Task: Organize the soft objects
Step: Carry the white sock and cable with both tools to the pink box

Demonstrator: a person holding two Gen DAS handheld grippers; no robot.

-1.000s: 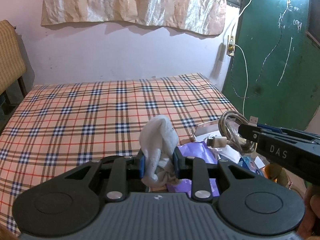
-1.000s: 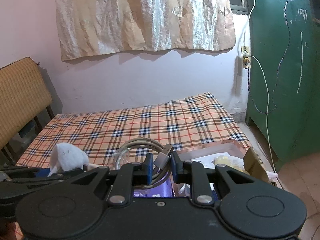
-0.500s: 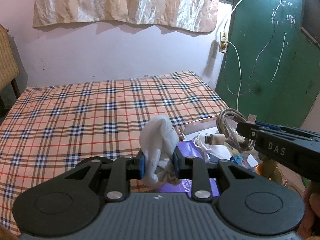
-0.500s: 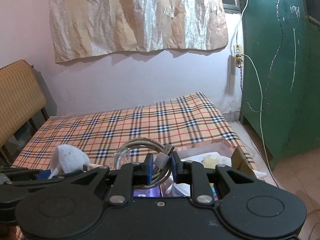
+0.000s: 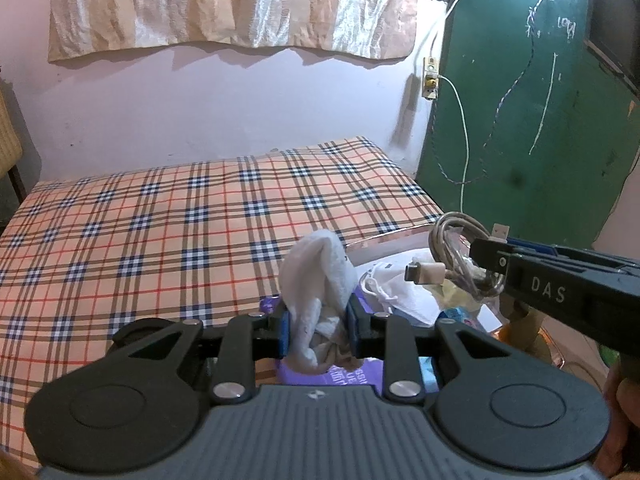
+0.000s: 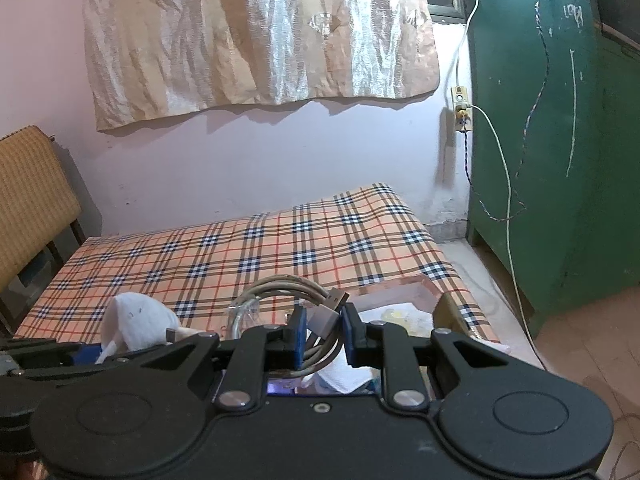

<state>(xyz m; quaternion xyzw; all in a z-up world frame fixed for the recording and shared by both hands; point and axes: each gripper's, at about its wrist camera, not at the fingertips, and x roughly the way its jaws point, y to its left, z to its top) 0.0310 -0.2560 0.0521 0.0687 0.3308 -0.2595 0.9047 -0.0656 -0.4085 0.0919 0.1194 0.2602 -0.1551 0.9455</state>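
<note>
- While both are mid-carry, the left gripper [image 5: 318, 332] pinches a crumpled white cloth [image 5: 318, 280] and the right gripper [image 6: 323, 334] clamps a coiled grey USB cable [image 6: 288, 292].
- Next up, I'd guess: set them down apart on the checked bedsheet [image 5: 160, 232].

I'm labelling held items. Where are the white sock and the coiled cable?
white sock [image 5: 316, 276], left wrist view, on its bulging upper part.
coiled cable [image 6: 280, 284], right wrist view, on the top of its loop.

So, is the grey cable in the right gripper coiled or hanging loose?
Coiled: the cable forms several bundled loops, pinched in the right gripper, with no long end hanging.
</note>
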